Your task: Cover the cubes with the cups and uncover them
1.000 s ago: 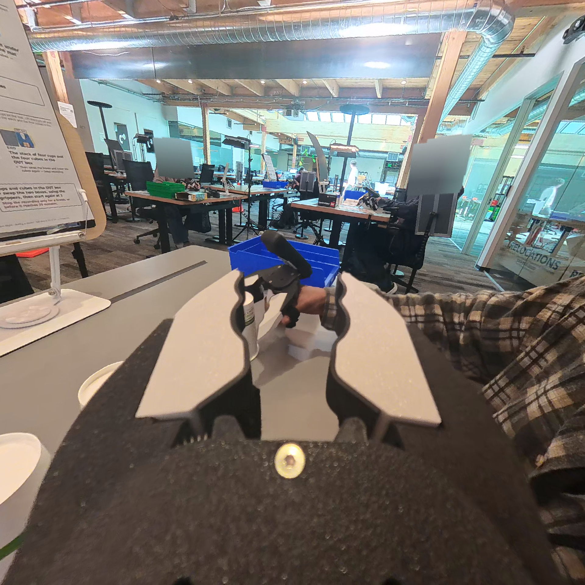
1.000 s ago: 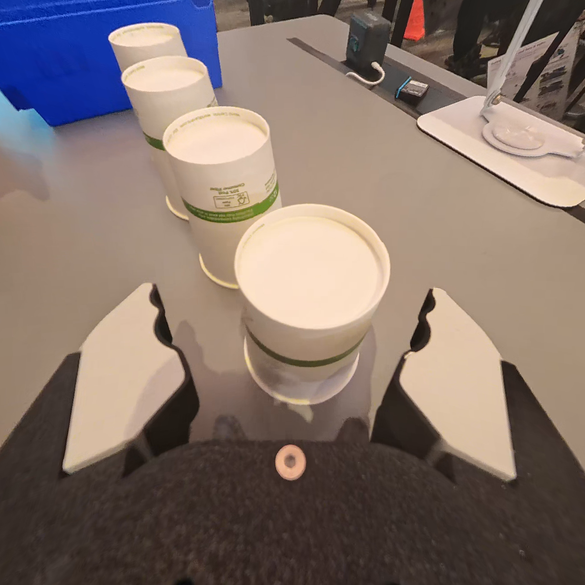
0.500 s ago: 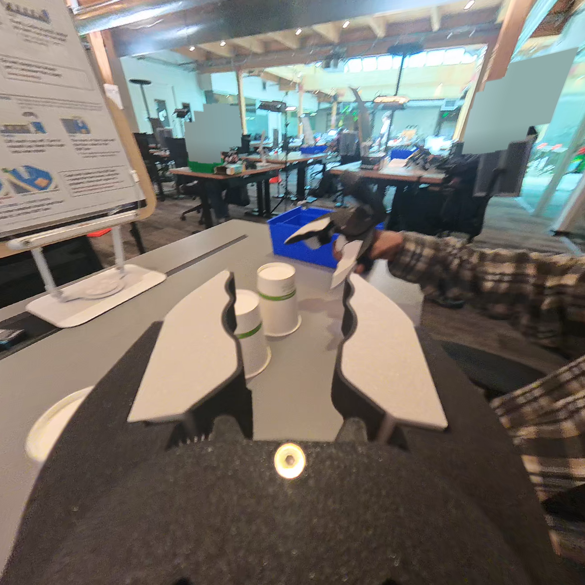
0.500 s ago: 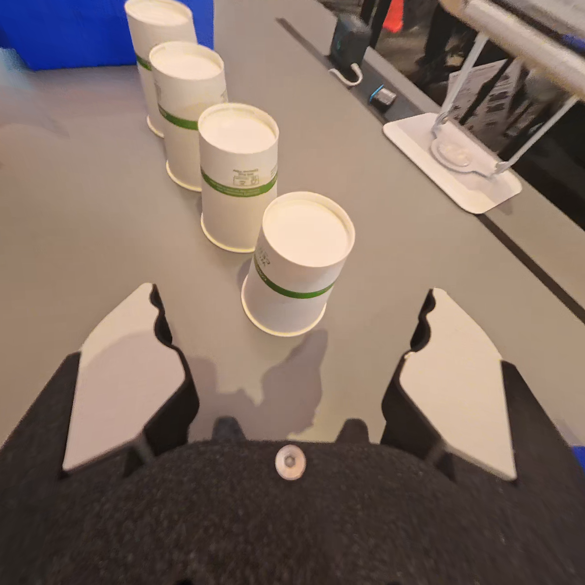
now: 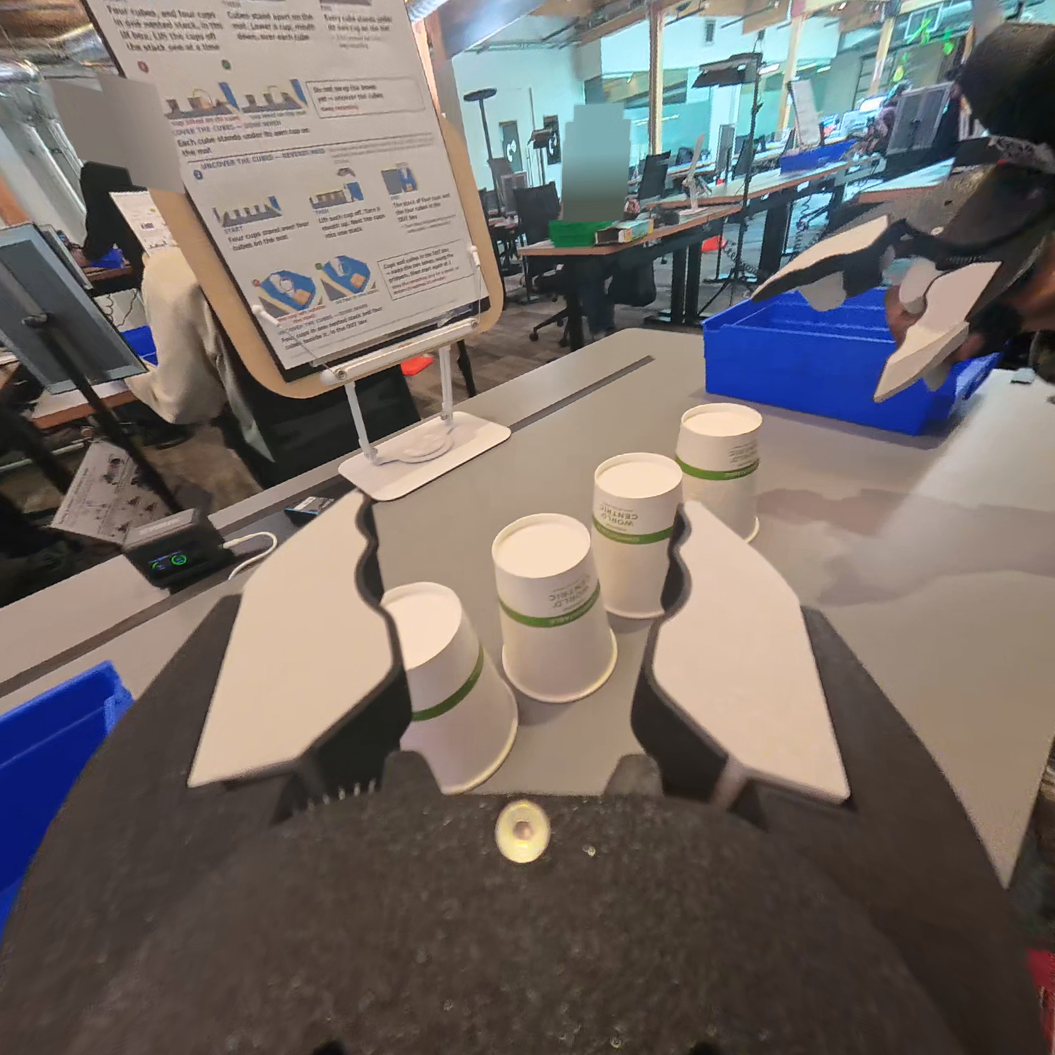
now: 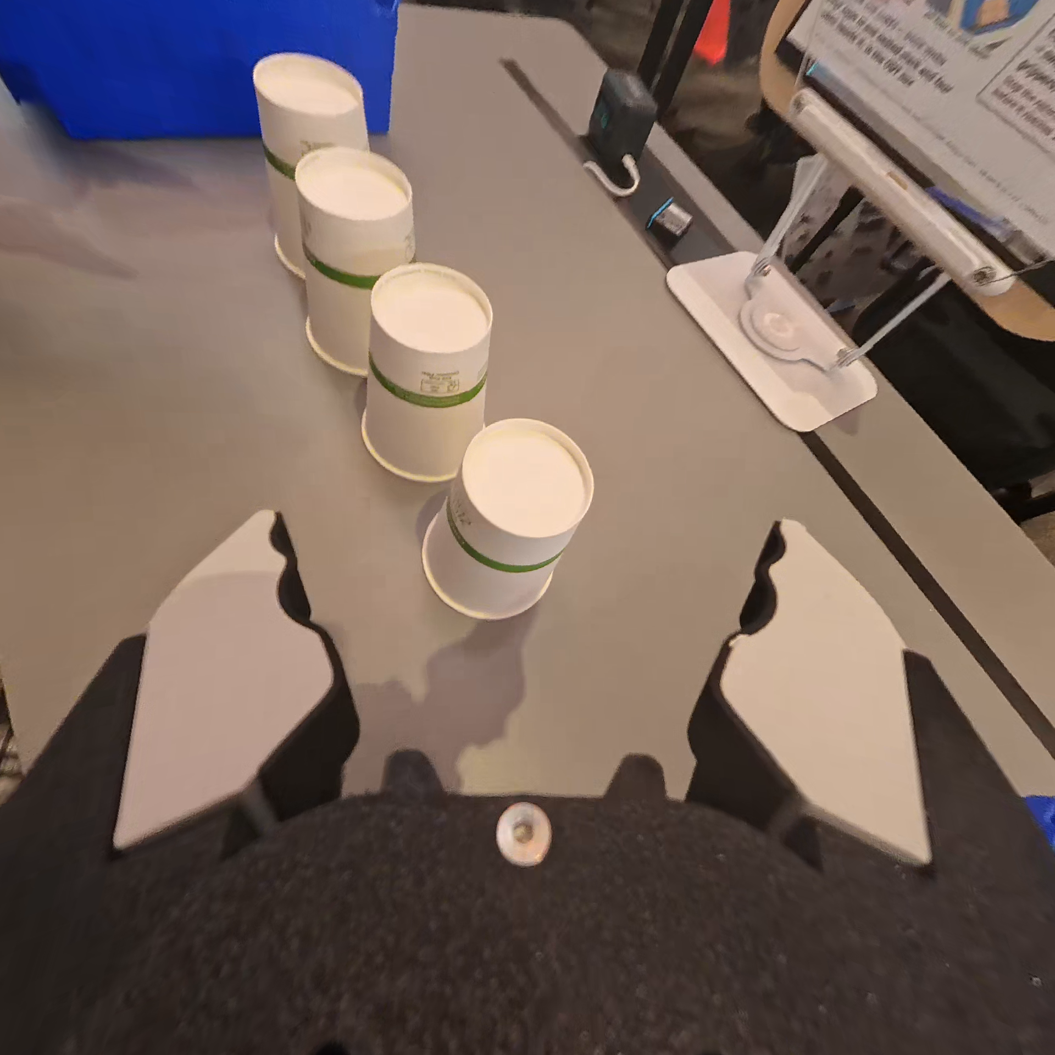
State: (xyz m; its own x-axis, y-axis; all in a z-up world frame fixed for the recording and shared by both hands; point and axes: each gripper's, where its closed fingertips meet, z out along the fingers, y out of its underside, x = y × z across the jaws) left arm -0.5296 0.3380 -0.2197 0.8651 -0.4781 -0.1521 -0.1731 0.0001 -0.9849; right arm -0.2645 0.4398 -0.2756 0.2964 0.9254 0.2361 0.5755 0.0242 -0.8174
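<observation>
While four paper cups are standing upside down in a straight row on the grey table [image 6: 628,399], both grippers are hovering above them with nothing held. Cup 1 [image 6: 502,525], nearest the right gripper [image 6: 528,576], is sitting just ahead of that gripper's spread jaws; cup 2 [image 6: 428,371], cup 3 [image 6: 354,257] and cup 4 [image 6: 311,148] are receding toward a blue bin [image 6: 171,63]. Seen from the opposite end, the left gripper [image 5: 522,565] is framing the row from above, its jaws likewise standing apart and empty, with the right gripper appearing raised in the air near a second blue bin [image 5: 799,354]. No cubes are showing in either view; presumably each is lying hidden under a cup, so the covering half is looking complete and the uncovering half is coming up. An instruction board [image 5: 308,171] on a white stand [image 5: 425,456] is standing beside the row, apart from it.

Next move, as a judgement: one gripper is needing to descend over an end cup, straddle its wall below the closed top, pinch gently so the paper is not crushing, and lift straight up so the rim is clearing the cube without dragging it or bumping the neighbouring cup, which is standing close.
</observation>
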